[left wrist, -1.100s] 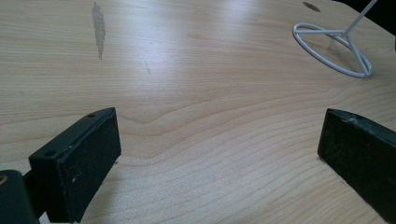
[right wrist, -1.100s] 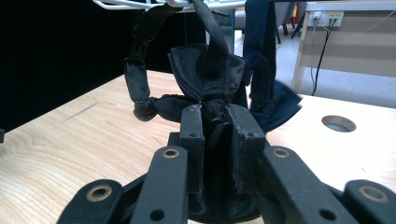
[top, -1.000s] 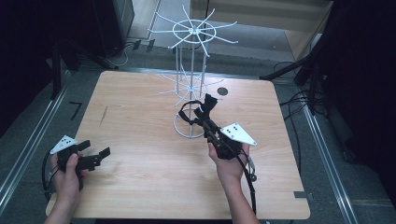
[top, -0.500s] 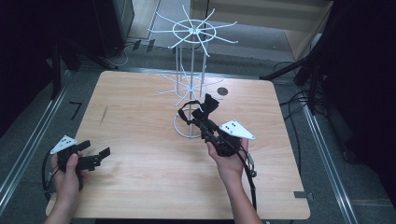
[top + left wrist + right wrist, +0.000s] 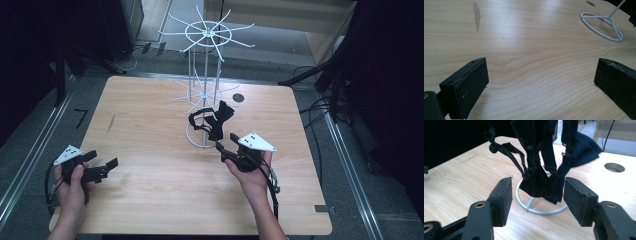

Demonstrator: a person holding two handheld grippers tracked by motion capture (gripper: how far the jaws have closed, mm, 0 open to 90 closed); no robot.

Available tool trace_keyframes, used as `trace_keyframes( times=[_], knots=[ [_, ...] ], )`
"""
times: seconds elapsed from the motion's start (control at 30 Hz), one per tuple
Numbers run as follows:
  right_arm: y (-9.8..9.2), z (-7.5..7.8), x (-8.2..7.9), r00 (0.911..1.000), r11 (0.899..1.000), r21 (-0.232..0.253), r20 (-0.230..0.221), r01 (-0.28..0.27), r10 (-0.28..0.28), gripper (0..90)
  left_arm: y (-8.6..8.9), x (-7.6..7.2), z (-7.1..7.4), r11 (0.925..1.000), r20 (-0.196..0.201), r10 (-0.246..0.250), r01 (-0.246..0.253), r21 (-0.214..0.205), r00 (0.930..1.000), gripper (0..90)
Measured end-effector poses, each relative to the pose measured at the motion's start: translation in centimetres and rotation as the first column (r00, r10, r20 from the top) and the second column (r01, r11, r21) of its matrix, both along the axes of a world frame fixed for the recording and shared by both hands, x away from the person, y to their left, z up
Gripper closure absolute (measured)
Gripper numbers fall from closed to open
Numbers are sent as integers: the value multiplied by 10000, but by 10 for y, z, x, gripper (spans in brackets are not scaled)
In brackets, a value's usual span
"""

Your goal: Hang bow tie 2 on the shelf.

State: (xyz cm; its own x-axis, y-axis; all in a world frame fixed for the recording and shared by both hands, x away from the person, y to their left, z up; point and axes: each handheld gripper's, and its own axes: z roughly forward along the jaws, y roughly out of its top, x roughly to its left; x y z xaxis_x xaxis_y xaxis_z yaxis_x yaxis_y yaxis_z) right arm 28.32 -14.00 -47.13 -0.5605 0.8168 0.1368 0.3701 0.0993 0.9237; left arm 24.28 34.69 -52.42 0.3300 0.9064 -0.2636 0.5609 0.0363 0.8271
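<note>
Black bow ties (image 5: 215, 120) with thin straps hang from a lower arm of the white wire rack (image 5: 205, 75), which stands toward the far middle of the wooden surface (image 5: 150, 125) on a ring-shaped base. In the right gripper view the bow ties (image 5: 541, 175) dangle just above that ring base (image 5: 539, 207), just beyond the pads. The right claw (image 5: 224, 142) is held near the rack's base, pointing at the fabric, its jaws parted with nothing between them; the bow ties hang apart from the pads. The left claw (image 5: 102, 167) rests low at the near left corner of the surface, well apart from the rack, its jaws spread wide and empty over bare wood (image 5: 536, 62). A round hole (image 5: 238, 98) sits in the surface beside the rack.
</note>
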Motion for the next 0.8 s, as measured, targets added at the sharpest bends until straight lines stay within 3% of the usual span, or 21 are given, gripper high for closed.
trace_keyframes(
  times=[0.4, 0.8],
  knots=[
    [-33, -14, -12, 9988, 9992, -39, -296, 398, -399, 348, 0, 0, 0, 10000, 13, 19, -19, 29, 10000, 0],
    [-53, -27, -19, 9961, 9973, -155, -505, 722, -729, 341, -1, -1, 0, 10000, 35, 4, -4, 62, 10000, 0]
  ],
)
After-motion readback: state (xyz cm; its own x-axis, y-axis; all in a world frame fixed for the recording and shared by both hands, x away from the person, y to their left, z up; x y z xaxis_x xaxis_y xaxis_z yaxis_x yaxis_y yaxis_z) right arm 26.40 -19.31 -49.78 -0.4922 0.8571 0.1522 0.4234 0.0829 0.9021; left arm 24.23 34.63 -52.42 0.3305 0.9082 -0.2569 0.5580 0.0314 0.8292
